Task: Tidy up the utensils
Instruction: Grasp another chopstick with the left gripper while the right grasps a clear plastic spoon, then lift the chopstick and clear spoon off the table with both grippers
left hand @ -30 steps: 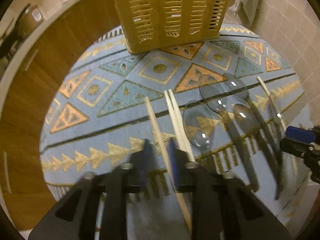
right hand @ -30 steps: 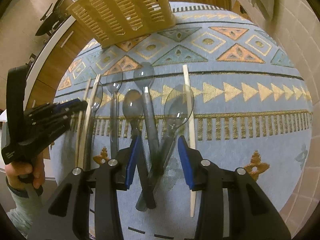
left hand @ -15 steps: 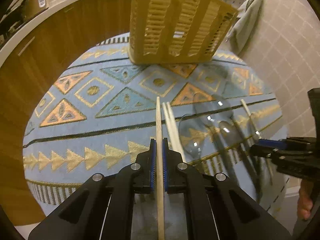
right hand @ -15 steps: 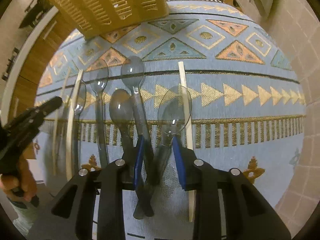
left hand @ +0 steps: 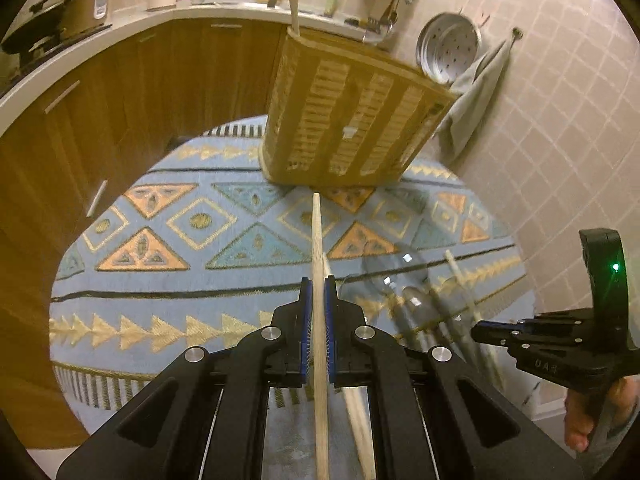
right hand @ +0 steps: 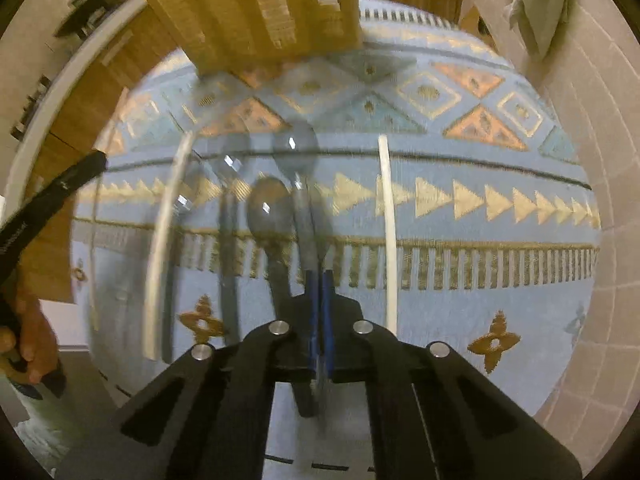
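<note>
Patterned blue table cloth point(left hand: 168, 264): left claw point(left hand: 319, 292) pinches a light, stiff chopstick point(left hand: 318, 240) mid-shaft; right claw point(right hand: 319, 284) has just been closing, now clamped on a slippery clear spoon point(right hand: 298, 152) handle.

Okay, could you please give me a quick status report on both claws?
Left claw shut on chopstick. Right claw shut on clear spoon. Slatted caddy ahead, path unobstructed.

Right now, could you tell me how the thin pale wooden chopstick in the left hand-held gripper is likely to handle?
The thin pale wooden chopstick looks stiff, staying straight beyond the left hand-held gripper. It is probably light. Being slender and smooth, it may pivot or slip in that narrow grip.
</note>
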